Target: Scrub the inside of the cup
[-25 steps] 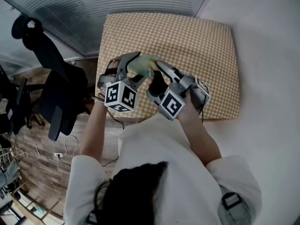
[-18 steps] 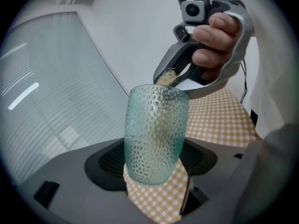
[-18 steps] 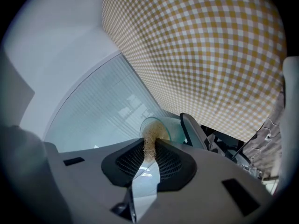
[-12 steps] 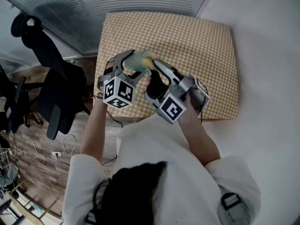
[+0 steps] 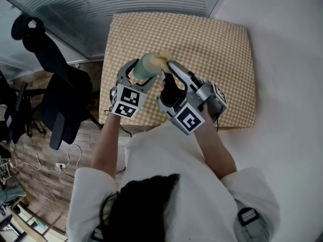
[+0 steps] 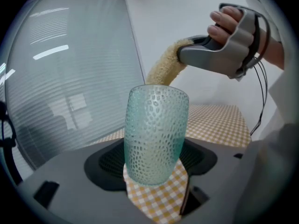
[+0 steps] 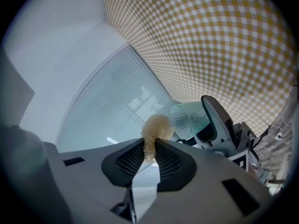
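The right gripper is pinching the root of a tan loofah scrubber, its jaws standing only a little apart with the fibre squeezed between the pads, so most of the scrubber is sticking out ahead of the tips. That free end is reaching toward the mouth of a pale green dimpled glass cup, which the left gripper is clamping across its lower body, jaws spread wide enough to take the glass. The cup is being held up in the air over the left half of the desk, above the yellow checked cloth rather than resting on it. From the left gripper view the scrubber is dropping behind the rim; whether its tip is already inside is not settled by these views. To scrub well, the right gripper is probably best off driving the scrubber down along the inner wall to the bottom and twisting it, while the left one is keeping the cup steady and tipped toward it. The thin grip on soft fibre is the weak spot: pushing hard sideways could bend the scrubber or pull it out of the pads.
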Demonstrator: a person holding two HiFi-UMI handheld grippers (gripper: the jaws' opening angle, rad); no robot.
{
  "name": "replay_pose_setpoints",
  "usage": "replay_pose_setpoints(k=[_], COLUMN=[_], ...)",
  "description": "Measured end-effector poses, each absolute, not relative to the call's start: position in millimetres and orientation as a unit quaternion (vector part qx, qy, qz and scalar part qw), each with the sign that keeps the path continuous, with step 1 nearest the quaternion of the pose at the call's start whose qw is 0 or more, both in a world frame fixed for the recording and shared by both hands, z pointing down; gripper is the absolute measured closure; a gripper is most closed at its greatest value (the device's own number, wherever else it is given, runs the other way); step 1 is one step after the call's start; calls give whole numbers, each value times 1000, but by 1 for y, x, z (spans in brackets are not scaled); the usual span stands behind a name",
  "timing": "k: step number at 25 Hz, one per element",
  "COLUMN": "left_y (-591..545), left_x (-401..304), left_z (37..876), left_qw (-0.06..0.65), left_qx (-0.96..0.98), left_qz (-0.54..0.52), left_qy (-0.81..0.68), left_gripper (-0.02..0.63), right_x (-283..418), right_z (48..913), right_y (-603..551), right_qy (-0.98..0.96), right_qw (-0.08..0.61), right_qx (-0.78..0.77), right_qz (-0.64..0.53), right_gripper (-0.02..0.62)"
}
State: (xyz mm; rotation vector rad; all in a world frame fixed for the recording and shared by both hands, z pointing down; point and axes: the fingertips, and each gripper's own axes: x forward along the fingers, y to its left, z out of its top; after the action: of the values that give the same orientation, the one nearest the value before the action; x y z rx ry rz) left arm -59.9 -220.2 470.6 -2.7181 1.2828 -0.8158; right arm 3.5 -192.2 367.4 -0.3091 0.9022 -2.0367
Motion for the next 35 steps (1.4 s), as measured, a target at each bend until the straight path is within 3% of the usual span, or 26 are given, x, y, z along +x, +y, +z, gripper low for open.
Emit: replay_pose_setpoints(k=[11,24,35], left_y=[-204,-217,-236], left_x=[-59,-68,-67], left_z=[487,520,548], left_qw=[-120,-211,-215], left_qx=[-861,-820,-812], left_qz=[-160,-113,-120], left_qy=[467,521,529], left_gripper=[261,259,261], right_x=[27,42,49], right_z=[368,376,390], right_y=[-202,-203,-204], right_qy=[409,461,470], right_qw=[455,452,441], right_qx=[-129,-158,-188], right_qz=[-781,-747,-741], right_gripper=[517,517,517])
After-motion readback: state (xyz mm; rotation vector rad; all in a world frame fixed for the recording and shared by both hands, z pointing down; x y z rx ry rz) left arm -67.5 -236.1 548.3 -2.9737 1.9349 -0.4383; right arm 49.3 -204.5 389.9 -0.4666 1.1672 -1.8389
